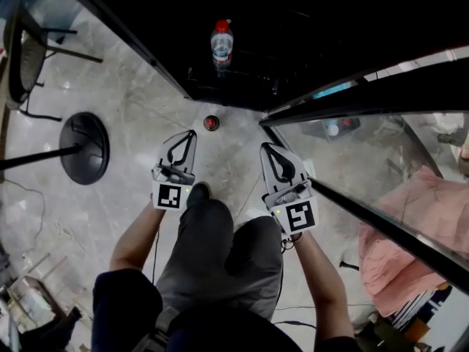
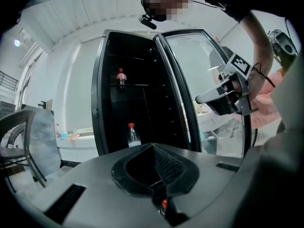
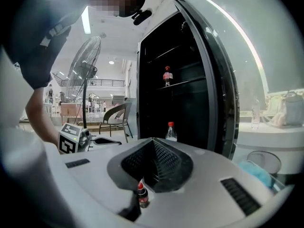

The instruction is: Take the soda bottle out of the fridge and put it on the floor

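Observation:
A small dark soda bottle with a red cap stands upright on the floor just in front of the open black fridge. It also shows below the jaws as the soda bottle and soda bottle. My left gripper hangs just behind it, shut and holding nothing. My right gripper is to its right, also shut and holding nothing. A second soda bottle stands on an upper shelf. A clear water bottle with a red cap stands low in the fridge.
The fridge's glass door stands open at the right, with pink cloth seen through it. A fan's round black base and pole lie to the left, a chair beyond. The person's legs are below the grippers.

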`<state>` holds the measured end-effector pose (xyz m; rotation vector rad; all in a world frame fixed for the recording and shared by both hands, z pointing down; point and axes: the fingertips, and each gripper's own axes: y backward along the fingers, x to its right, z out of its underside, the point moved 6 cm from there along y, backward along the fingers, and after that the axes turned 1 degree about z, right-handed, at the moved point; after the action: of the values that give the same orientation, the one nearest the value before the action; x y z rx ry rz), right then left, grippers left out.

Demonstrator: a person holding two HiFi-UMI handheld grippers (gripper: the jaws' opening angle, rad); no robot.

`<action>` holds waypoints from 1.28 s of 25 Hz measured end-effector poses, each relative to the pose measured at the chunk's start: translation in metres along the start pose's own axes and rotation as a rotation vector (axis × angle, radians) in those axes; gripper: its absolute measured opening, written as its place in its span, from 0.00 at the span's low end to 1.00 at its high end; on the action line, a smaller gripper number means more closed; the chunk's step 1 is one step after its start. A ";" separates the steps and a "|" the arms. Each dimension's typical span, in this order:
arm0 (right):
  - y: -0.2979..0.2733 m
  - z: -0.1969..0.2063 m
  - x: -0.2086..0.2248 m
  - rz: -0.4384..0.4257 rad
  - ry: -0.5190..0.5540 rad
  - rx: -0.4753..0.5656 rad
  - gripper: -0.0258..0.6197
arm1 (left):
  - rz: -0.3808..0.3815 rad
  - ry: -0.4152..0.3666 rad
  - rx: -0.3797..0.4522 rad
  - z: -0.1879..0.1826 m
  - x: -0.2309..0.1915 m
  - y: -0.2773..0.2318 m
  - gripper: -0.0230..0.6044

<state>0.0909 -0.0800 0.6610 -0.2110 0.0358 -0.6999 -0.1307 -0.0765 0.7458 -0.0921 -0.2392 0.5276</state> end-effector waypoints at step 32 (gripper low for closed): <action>0.160 -0.459 -0.039 0.248 0.005 0.113 0.07 | -0.126 0.164 0.054 -0.516 -0.082 0.117 0.07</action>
<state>0.1150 -0.0187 0.1773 -0.0937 0.0267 -0.4540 -0.1279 -0.0306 0.2118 -0.0667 -0.0699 0.3982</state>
